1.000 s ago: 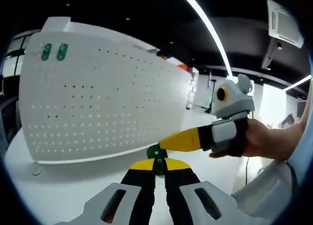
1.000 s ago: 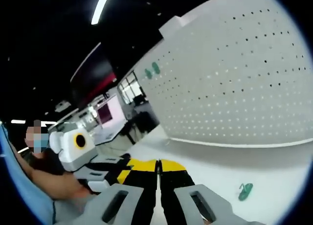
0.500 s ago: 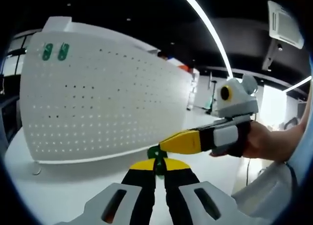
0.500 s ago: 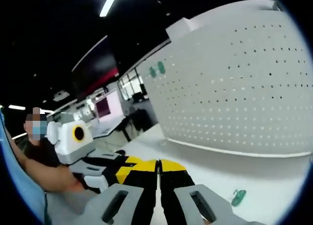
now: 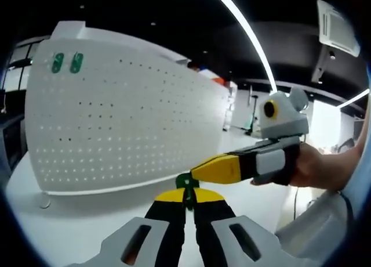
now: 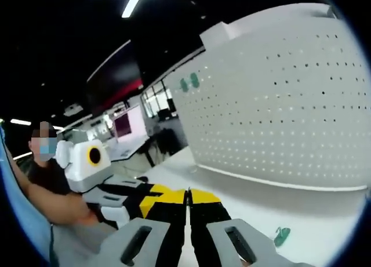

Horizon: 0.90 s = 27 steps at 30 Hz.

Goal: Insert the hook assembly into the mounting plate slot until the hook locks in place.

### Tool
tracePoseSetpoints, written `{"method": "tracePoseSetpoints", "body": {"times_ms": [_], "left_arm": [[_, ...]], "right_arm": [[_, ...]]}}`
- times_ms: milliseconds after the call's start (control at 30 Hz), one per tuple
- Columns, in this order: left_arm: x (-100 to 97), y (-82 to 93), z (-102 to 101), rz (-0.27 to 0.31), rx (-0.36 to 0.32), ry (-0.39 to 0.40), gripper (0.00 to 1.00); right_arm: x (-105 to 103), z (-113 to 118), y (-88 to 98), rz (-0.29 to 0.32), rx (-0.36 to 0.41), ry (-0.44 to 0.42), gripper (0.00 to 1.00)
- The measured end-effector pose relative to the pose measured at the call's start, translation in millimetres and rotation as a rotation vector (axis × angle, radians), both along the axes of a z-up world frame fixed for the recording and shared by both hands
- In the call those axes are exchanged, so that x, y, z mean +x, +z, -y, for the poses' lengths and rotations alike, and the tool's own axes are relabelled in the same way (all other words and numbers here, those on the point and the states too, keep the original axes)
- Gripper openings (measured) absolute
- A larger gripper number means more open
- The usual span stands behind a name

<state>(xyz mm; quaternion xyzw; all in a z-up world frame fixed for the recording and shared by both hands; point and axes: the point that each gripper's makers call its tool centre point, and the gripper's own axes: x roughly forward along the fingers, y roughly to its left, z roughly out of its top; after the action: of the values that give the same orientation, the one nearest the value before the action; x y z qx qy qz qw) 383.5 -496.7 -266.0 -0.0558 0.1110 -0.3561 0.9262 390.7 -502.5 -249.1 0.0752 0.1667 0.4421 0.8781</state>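
Note:
The white perforated mounting plate (image 5: 122, 116) stands upright on the table, with two green hooks (image 5: 66, 62) set in its top corner. My left gripper (image 5: 185, 192) is shut on a green hook assembly (image 5: 185, 181), held in front of the plate's lower edge. My right gripper (image 5: 197, 172) comes in from the right, shut, its yellow tip right beside that hook. In the right gripper view the plate (image 6: 278, 104) fills the right side with the two mounted hooks (image 6: 189, 81). My right gripper (image 6: 187, 194) there is shut with nothing seen between the jaws, and the left gripper (image 6: 149, 199) sits just to its left.
A loose green hook (image 6: 282, 235) lies on the white table (image 6: 261, 209) below the plate. A hand (image 5: 316, 168) holds the right gripper, and a person's arm (image 6: 55, 206) is at the left. Office furniture stands far behind.
The right gripper view has swung slightly, so the plate and the loose hook sit a little differently in it. The left gripper keeps its hold on the hook; the grippers have barely moved.

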Motion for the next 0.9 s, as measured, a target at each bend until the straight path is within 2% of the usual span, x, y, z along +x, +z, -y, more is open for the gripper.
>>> {"method": "tracePoseSetpoints", "body": {"times_ms": [500, 900], "left_arm": [[-0.3, -0.7, -3, 0.014, 0.027, 0.009, 0.04], [3.0, 0.3, -9, 0.028, 0.041, 0.029, 0.04]], "right_arm": [[1, 6, 6.8, 0.028, 0.005, -0.014, 0.00], [9, 17, 3.5, 0.036, -0.032, -0.048, 0.07]]}}
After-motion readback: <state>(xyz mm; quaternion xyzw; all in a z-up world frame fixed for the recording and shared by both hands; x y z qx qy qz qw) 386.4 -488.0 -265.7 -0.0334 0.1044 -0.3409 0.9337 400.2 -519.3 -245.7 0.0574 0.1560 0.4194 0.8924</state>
